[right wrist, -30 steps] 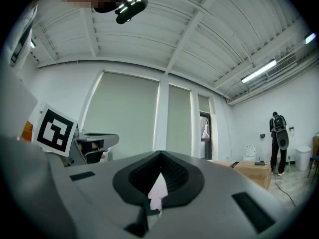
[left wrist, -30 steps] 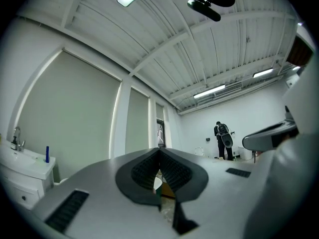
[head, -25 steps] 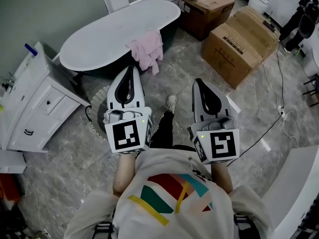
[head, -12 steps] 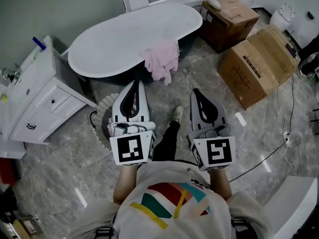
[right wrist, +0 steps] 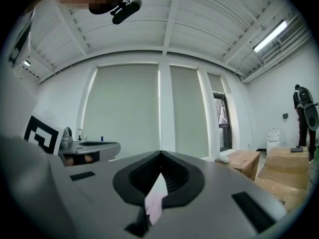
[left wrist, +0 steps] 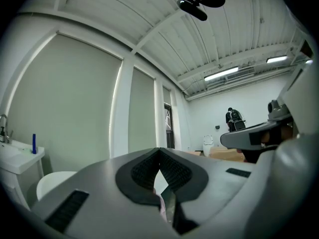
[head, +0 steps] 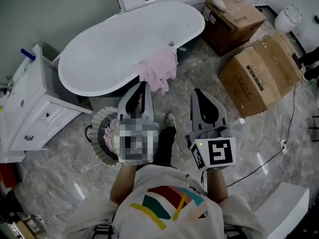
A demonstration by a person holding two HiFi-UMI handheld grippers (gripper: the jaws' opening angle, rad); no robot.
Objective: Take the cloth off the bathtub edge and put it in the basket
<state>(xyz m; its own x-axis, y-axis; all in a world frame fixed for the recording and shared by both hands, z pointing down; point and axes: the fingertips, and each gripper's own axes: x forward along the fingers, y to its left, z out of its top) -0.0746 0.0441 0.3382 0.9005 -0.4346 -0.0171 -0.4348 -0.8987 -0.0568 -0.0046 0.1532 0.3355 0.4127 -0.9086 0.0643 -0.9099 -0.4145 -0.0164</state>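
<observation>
A pink cloth (head: 160, 69) hangs over the near edge of the white bathtub (head: 99, 49). My left gripper (head: 144, 84) is shut and empty, with its tips at the cloth's lower left corner; I cannot tell whether they touch it. My right gripper (head: 195, 91) is also shut and empty, and stands apart from the cloth, to its lower right. A round basket (head: 97, 133) with a ruffled rim sits on the floor left of the left gripper. In the left gripper view the jaws (left wrist: 159, 151) meet. The right gripper view shows the cloth (right wrist: 154, 205) through the gap below the shut tips (right wrist: 160, 154).
Two cardboard boxes (head: 234, 16) (head: 259, 73) stand right of the tub. A white vanity cabinet (head: 25, 108) stands at the left. A black cable (head: 264, 161) runs across the floor at the right. The person's foot (head: 171, 118) is between the grippers.
Both grippers have moved forward toward the bathtub. The left gripper's tips have come up to the cloth's lower edge. Both stay shut.
</observation>
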